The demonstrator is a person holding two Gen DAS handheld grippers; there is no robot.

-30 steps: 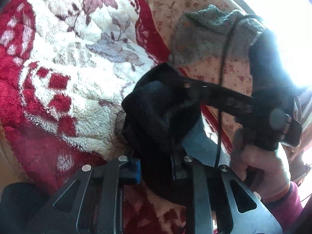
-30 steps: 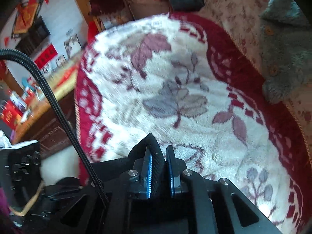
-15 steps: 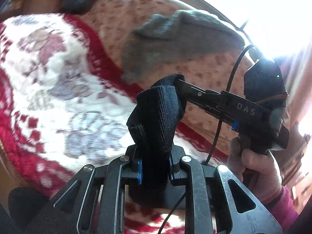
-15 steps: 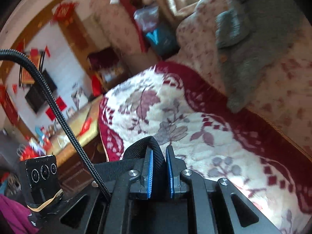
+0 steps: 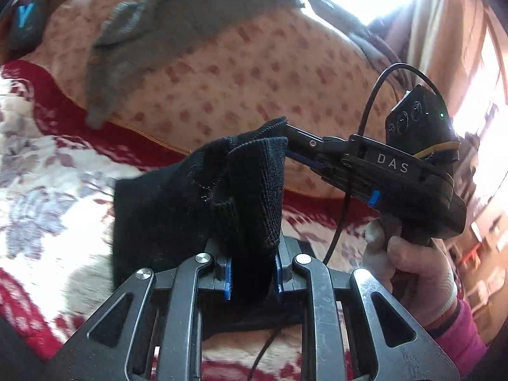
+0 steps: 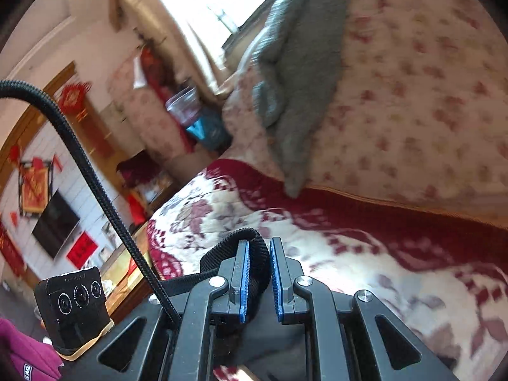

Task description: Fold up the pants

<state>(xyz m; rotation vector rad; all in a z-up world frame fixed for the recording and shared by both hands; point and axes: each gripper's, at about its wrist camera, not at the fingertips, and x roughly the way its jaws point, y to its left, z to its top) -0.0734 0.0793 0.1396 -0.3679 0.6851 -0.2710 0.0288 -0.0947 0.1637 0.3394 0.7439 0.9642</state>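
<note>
Black ribbed-knit pants (image 5: 203, 203) are held bunched above the fleecy floral blanket (image 5: 57, 190); left gripper (image 5: 252, 273) and right gripper (image 6: 257, 281) are clamped nearly closed on folds.

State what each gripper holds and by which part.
Both hold the black pants. The left gripper clamps a bunched fold of the ribbed fabric; the right gripper pinches its ribbed edge, likely the waistband.

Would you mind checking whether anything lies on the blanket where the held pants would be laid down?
Nothing visible does. Both grippers, left and right, are shut on the black pants, and the blanket below looks bare. The grey garment lies apart, on the cushion behind.
</note>
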